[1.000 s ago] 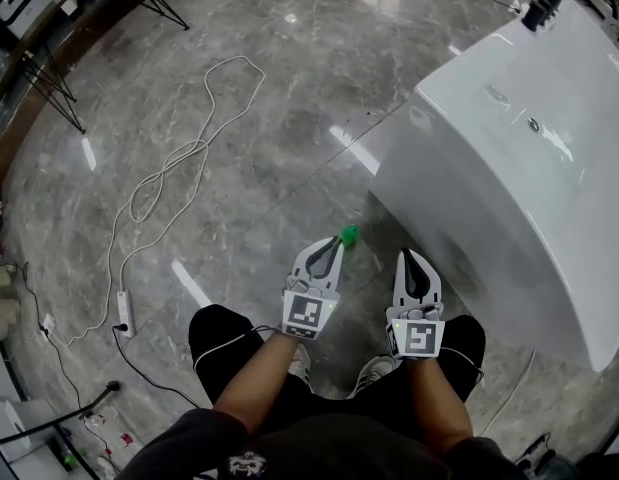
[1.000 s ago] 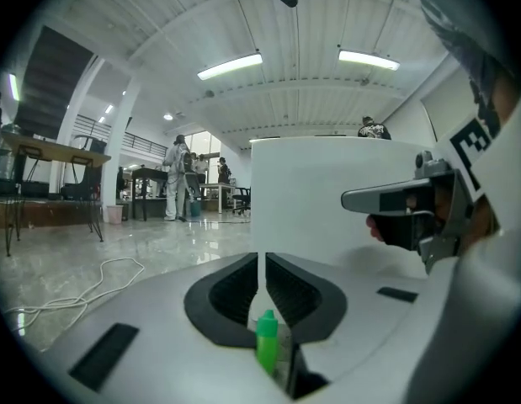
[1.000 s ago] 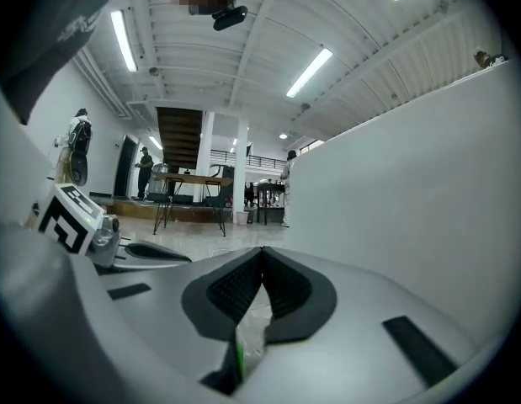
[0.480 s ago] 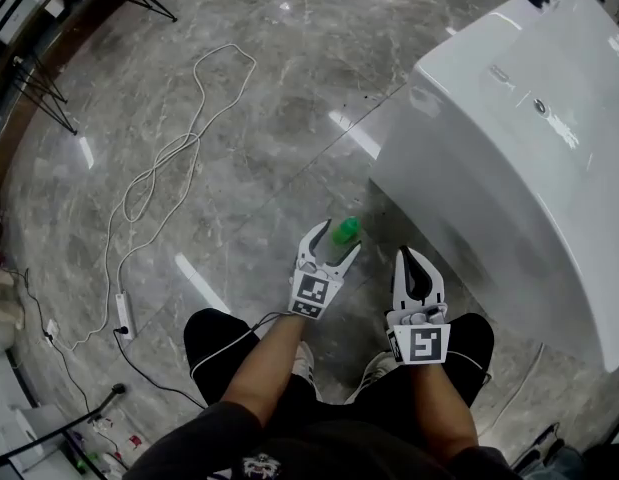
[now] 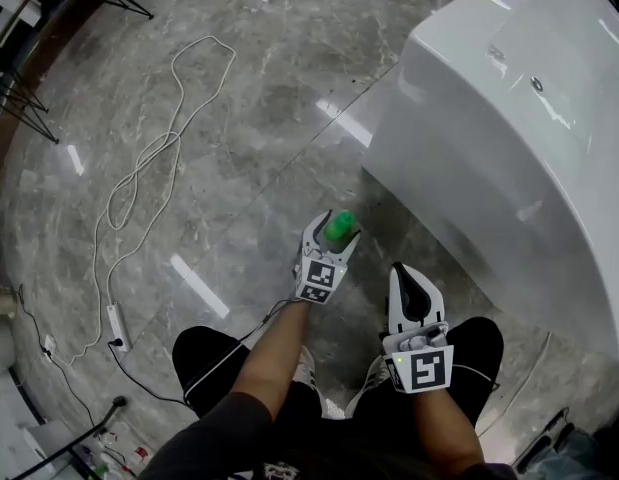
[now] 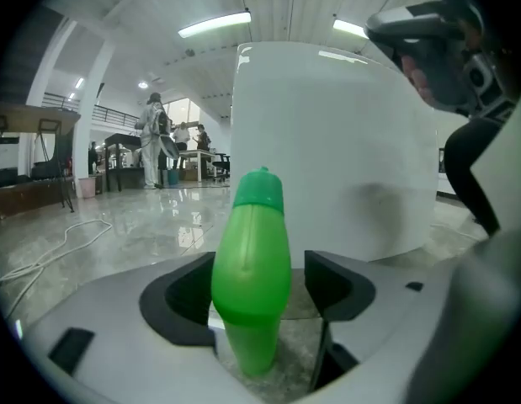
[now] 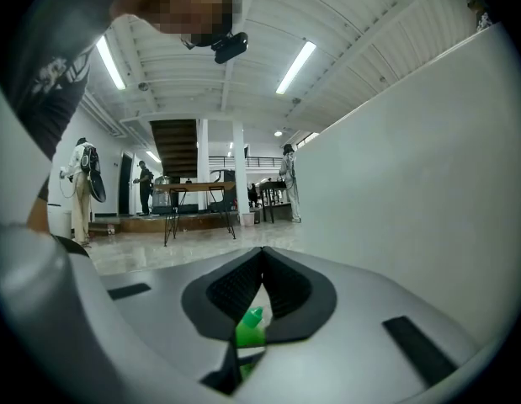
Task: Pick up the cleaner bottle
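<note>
Two jaws of the left gripper [image 5: 333,232] were spreading either side of the upright green cleaner bottle [image 6: 252,263] on the floor [image 5: 239,158] left of the white bathtub [image 5: 489,138], evidently lining up a grab, while the right gripper [image 5: 408,270] hung idle, tongs pressed together.

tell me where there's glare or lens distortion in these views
Head view: ceiling lights glare as white streaks on the polished floor and the white tub. Left gripper view: fisheye bending, black corners, green bottle sharp. Right gripper view: same fisheye rounding.
</note>
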The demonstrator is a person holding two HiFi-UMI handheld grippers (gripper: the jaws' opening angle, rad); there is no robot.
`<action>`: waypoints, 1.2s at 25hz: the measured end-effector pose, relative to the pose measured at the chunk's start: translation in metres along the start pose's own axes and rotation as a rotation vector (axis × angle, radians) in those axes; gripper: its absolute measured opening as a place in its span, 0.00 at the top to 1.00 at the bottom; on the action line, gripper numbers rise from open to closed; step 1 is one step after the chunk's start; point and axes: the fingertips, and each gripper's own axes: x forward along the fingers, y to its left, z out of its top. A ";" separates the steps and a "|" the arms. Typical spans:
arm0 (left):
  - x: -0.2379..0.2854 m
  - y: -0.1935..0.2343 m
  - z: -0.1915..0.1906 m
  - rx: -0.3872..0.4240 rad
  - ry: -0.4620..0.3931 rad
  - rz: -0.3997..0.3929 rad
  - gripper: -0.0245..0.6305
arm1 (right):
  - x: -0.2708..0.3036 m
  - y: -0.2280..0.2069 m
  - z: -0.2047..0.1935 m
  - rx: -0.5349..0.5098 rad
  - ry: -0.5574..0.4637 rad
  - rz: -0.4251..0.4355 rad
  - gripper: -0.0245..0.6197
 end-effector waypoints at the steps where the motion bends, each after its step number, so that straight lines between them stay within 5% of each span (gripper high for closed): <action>1: 0.003 0.000 -0.002 0.006 0.002 -0.004 0.48 | -0.002 0.002 0.002 -0.001 -0.009 0.004 0.94; 10: 0.031 -0.003 -0.001 0.052 -0.024 -0.002 0.50 | -0.015 -0.003 -0.003 -0.026 0.016 -0.016 0.94; 13: 0.032 0.003 0.000 0.066 -0.023 0.027 0.64 | -0.017 -0.002 0.000 -0.024 0.002 -0.015 0.94; 22: 0.029 0.005 -0.002 0.017 -0.010 0.053 0.67 | -0.017 -0.001 -0.009 -0.038 0.036 -0.015 0.94; 30: 0.018 0.020 0.065 0.018 -0.070 0.088 0.67 | -0.011 -0.015 -0.012 -0.087 0.044 -0.073 0.94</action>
